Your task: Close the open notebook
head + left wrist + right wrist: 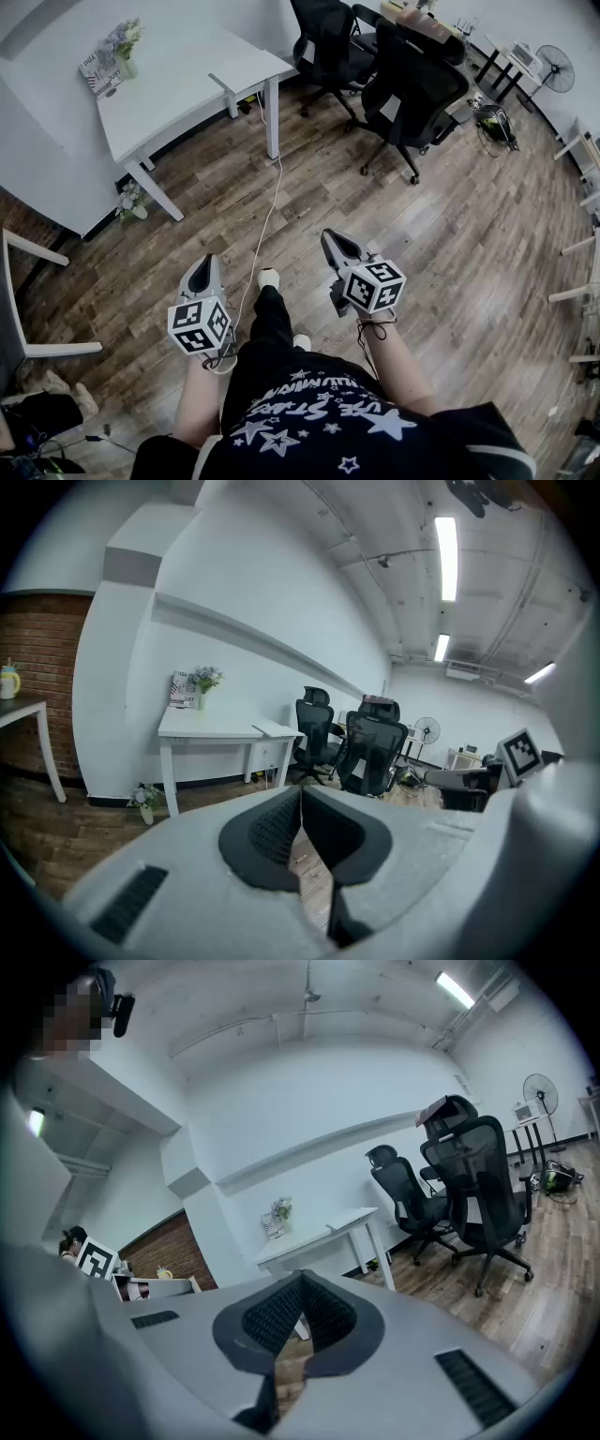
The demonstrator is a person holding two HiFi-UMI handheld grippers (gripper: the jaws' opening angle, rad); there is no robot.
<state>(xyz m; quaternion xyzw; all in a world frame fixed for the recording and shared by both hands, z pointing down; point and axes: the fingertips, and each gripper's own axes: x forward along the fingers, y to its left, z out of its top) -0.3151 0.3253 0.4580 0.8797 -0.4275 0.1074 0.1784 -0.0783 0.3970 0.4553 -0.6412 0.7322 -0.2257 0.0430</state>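
The notebook itself is proving hard to pick out. A flat white slab (253, 67) is lying at the near end of the white bench (169, 94). It is too small and too pale against the top to tell whether it is the notebook, or whether it is open. In the left gripper view the slab (277, 728) is showing as a thin tilted edge, and the right gripper view is giving no more than that (349, 1218). At the bench's far end a vase of flowers (127, 45) is standing beside a propped printed booklet (97, 73), its print unreadable. A white frame at the head view's left edge is being cut off by the picture, and a dark shirt is filling the bottom of that view.

The left gripper (204, 265) and the right gripper (333, 239) are hanging over the wooden floor (441, 225), well apart from the bench and the slab on it, with bare boards and a white cable (267, 202) lying between. Both are pointing roughly toward the bench. The left gripper's fingers (272, 832) are pressing together at the tips with nothing between them. The right gripper's fingers (272, 1316) are likewise meeting, empty. Black office chairs (412, 84) are standing to the right of the bench.
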